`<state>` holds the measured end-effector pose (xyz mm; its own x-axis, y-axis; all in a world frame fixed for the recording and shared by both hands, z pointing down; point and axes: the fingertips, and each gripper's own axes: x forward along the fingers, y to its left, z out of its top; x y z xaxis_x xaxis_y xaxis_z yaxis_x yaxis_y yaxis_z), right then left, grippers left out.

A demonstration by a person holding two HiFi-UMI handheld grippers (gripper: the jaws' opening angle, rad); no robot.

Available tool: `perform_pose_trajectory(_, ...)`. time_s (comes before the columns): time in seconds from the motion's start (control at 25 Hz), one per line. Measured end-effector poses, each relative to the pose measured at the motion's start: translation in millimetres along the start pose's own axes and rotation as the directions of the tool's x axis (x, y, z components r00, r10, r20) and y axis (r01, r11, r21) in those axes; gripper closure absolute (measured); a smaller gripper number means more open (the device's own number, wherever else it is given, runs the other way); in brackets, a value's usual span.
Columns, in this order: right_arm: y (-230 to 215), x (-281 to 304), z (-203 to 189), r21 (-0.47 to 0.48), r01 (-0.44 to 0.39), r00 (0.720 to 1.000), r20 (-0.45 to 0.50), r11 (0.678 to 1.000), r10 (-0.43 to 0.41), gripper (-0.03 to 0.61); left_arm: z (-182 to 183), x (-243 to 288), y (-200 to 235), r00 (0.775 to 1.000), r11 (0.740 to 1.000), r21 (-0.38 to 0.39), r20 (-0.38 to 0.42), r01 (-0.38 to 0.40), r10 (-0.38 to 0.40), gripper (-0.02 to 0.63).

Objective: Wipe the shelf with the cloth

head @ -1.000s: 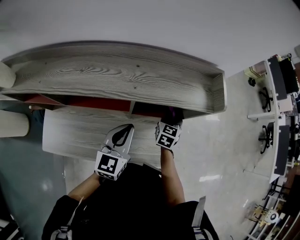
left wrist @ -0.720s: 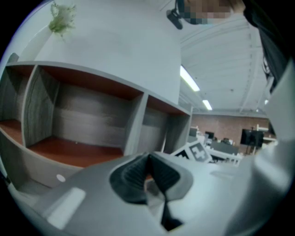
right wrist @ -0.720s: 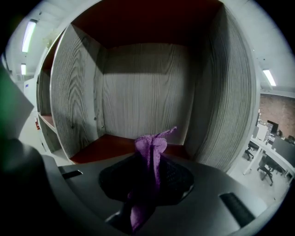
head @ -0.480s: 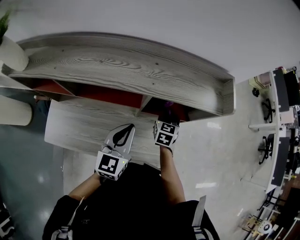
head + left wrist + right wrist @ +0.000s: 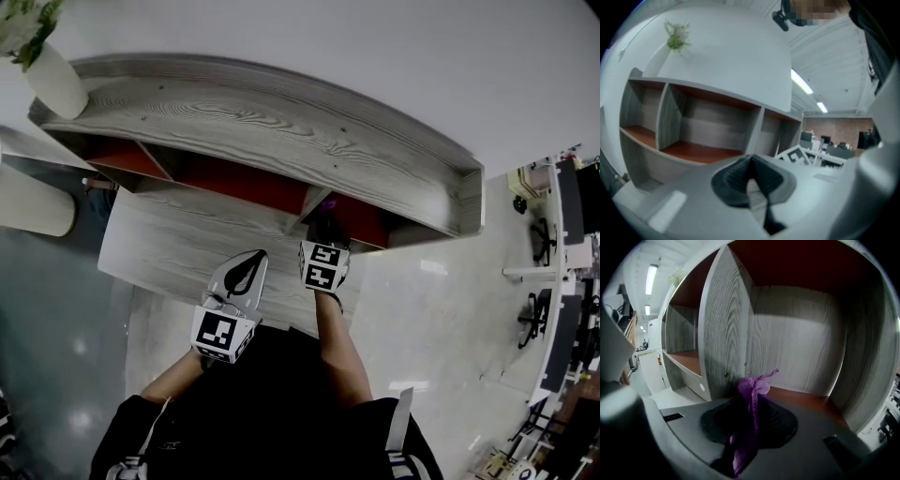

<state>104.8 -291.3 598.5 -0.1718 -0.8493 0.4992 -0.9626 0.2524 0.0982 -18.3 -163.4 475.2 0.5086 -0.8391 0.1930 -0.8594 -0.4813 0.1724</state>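
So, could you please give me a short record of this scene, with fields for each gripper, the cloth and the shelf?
left gripper: jaws together, empty, held in front of the shelf
right gripper: shut on the cloth, at the right compartment, beside its divider
cloth: purple, bunched between the jaws, tip sticking up
shelf: grey wood grain, red-brown compartment floors
cloth touching shelf: cannot tell
vase: on the shelf's top, left end

Purple cloth (image 5: 751,399) between tongs (image 5: 749,420)

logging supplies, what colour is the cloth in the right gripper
Purple. The cloth shows best in the right gripper view.
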Motion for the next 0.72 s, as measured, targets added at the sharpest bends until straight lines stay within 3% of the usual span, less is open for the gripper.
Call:
perform_pose_trajectory(0.32,18.8,-0.1,2.6,-0.005,-0.040,0.999,0.005,0.999,0.040,0.497,1.5,-20.4,10.6,0.999,0.999,-0.005,0.015,-0.049,0.049,0.609)
perform_pose_trajectory(0.72,24.4,-7.8,-2.1,0.015,-0.067,0.998,0.009,0.998,0.066,0.499,6.8,-24.4,6.6,0.999,0.999,0.003,0.037,-0.037,0.037,0.609)
